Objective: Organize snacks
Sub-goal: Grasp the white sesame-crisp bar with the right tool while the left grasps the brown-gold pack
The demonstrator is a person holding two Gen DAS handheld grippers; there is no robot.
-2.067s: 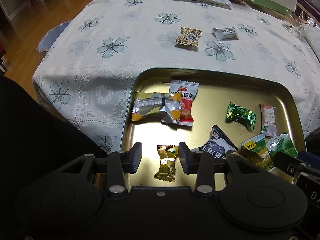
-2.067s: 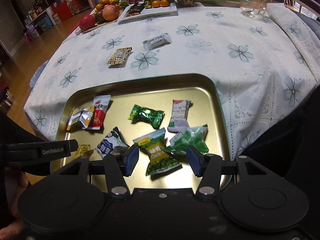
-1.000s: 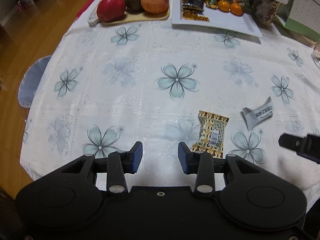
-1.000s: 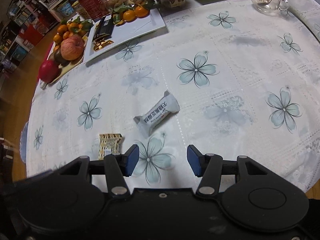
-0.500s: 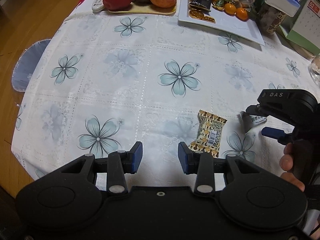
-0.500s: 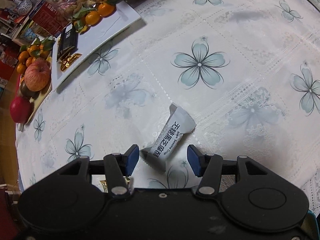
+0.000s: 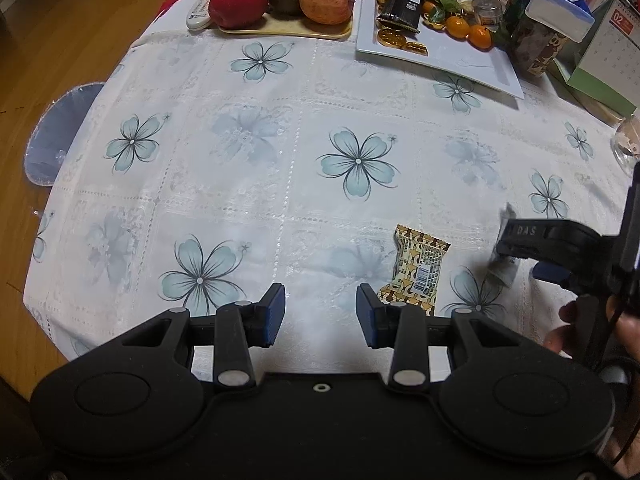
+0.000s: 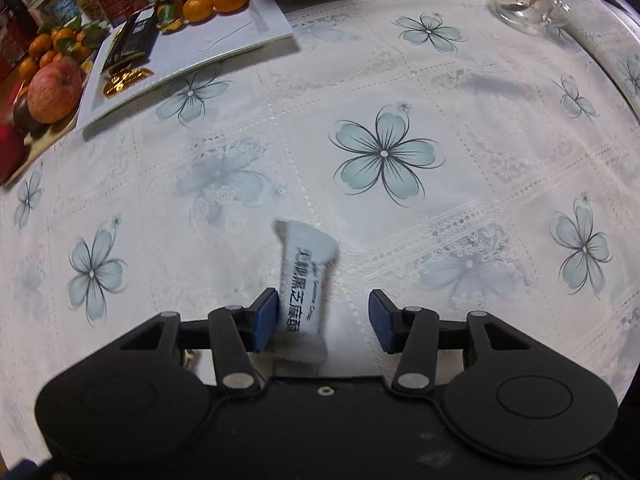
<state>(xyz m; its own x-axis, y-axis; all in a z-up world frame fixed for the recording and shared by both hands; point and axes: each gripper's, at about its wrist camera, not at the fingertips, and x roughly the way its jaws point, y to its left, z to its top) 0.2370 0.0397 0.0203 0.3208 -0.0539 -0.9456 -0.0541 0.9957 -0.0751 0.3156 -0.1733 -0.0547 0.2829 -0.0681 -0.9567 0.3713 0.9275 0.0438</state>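
White snack packet [image 8: 306, 280] — lower centre of frame, on the desk between right gripper [image 8: 323, 320] jaws, just closing, one pad touching | step: pickup | next: finish pinch, lift | left gripper [image 7: 320, 316] spread, brown packet [image 7: 418, 270] beside — waiting

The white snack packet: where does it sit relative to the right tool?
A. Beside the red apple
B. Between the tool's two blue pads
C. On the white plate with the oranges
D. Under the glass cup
B: the white snack packet lies on the tablecloth between the right tool's blue pads.
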